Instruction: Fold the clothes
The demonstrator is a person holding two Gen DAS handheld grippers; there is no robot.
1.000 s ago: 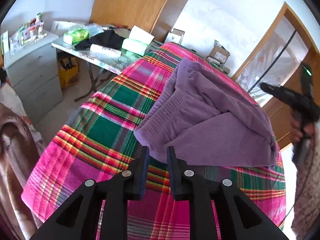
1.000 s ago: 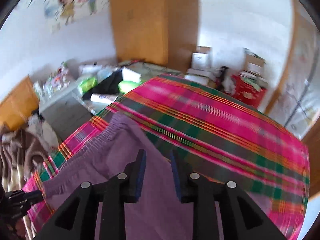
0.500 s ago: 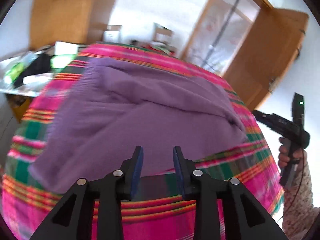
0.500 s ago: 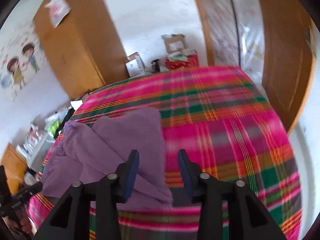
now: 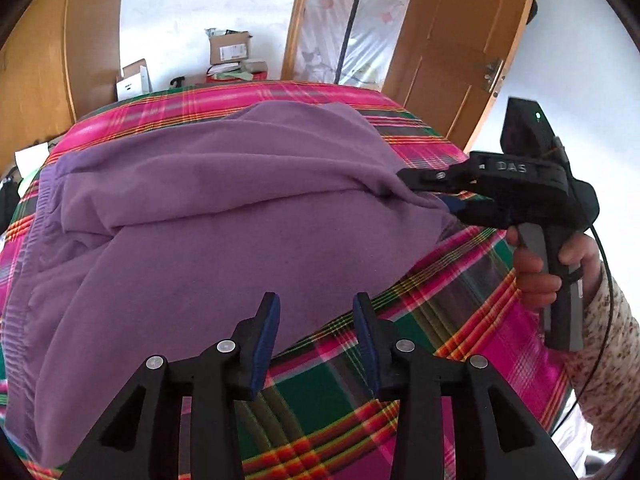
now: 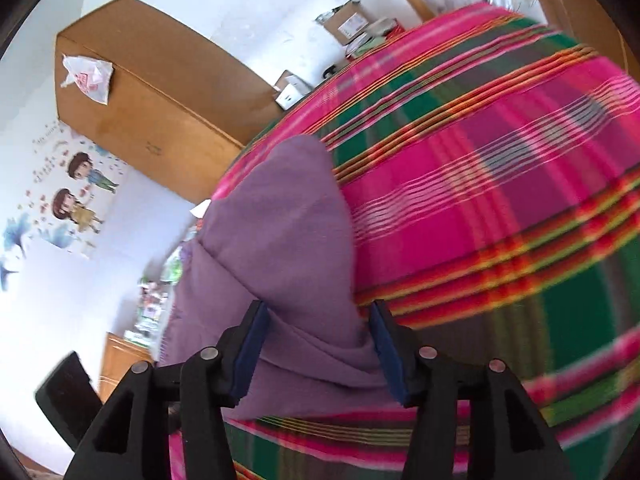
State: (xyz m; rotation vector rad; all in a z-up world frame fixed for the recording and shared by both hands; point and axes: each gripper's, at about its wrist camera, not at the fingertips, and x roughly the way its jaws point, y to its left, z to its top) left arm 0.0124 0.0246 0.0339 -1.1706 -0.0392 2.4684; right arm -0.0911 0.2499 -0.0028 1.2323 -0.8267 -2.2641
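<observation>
A purple garment [image 5: 208,216] lies rumpled and partly doubled over on a bed covered with a plaid blanket [image 5: 436,312] in pink, green and red, and everything else sits in relation to that garment. The left gripper [image 5: 316,320] hovers at its near edge with the two fingers apart and nothing between them; the cloth's hem runs just beyond the blue pads [image 5: 266,332]. At the garment's far right corner, seen from the left wrist, the right gripper [image 5: 444,192] reaches in, held by a hand [image 5: 548,268] in a speckled knit sleeve [image 5: 608,364]. From the right wrist view, the right gripper [image 6: 316,340] has its fingers spread wide with a bunched fold of the purple cloth sitting between them (the fabric fills the gap, but the pads do not appear pressed onto it). Beyond the garment stand cardboard boxes [image 5: 230,48] against a white wall, a wooden door [image 5: 456,52] to their right, and a wooden wardrobe [image 6: 160,112] on the other side, beside a wall with cartoon figures [image 6: 80,188].
</observation>
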